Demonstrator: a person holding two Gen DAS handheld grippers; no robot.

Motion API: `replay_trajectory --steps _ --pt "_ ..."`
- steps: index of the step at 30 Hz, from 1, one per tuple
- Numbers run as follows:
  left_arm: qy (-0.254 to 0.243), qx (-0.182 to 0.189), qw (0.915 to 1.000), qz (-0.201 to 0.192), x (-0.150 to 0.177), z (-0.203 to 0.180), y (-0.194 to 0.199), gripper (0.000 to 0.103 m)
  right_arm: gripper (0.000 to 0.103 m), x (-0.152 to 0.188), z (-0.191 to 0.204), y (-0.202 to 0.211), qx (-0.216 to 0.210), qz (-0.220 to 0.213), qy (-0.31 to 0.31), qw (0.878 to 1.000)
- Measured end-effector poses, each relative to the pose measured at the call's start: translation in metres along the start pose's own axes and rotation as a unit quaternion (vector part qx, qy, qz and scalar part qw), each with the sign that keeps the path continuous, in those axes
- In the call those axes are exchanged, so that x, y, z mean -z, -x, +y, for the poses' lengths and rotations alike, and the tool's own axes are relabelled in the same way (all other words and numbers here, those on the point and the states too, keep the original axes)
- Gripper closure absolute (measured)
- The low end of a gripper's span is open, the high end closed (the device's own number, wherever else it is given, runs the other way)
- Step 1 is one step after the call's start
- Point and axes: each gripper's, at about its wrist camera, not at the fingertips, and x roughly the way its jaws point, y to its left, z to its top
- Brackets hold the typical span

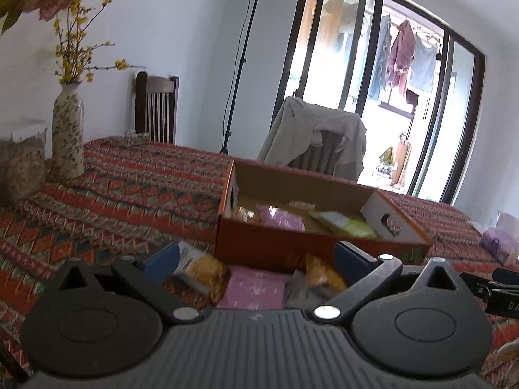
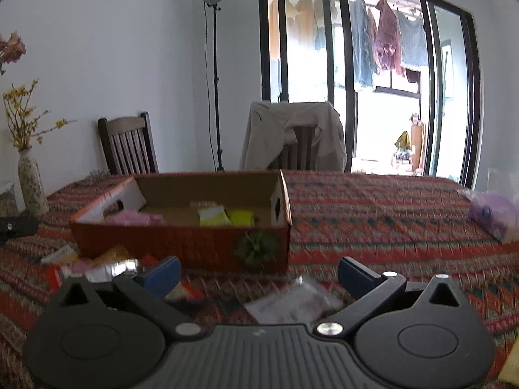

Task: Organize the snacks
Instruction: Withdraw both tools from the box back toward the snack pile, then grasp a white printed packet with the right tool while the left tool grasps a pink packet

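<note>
though blurred, pink packet between left claw fingers

Matt cardboard box, woven cloth tablecloth, glossy plastic snack pkts.

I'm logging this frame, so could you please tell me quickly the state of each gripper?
Left gripper: open, holding nothing, above snack packets.
Right gripper: open, holding nothing, above a clear packet.

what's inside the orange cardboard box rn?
Inside the orange cardboard box: a pink packet at its left and yellow-green packets near the middle. The near wall hides the floor, so anything lying lower can't be seen.
</note>
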Motion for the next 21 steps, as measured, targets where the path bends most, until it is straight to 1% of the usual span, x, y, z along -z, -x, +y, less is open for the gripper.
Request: replay_trajectory --steps 5,9,16,19,21 --pt "-0.007 -0.003 0.9999 0.01 0.022 0.006 0.005 0.0 0.0 0.023 -0.006 0.001 0.008 0.027 0.008 1.0" --pt "-0.012 -0.006 0.9998 0.015 0.032 0.01 0.001 0.0 0.0 0.037 -0.015 0.002 0.014 0.043 0.004 0.999" --pt "-0.018 -0.014 0.9995 0.023 0.046 0.012 -0.013 0.0 0.0 0.044 -0.028 -0.004 0.029 0.063 0.009 0.998" --pt "-0.014 -0.008 0.9997 0.018 0.047 0.015 -0.013 0.0 0.0 0.042 -0.035 -0.008 0.033 0.069 0.014 0.997" --pt "-0.015 -0.007 0.9996 0.024 0.048 0.015 -0.015 0.0 0.0 0.04 -0.039 -0.013 0.033 0.076 0.017 0.996"
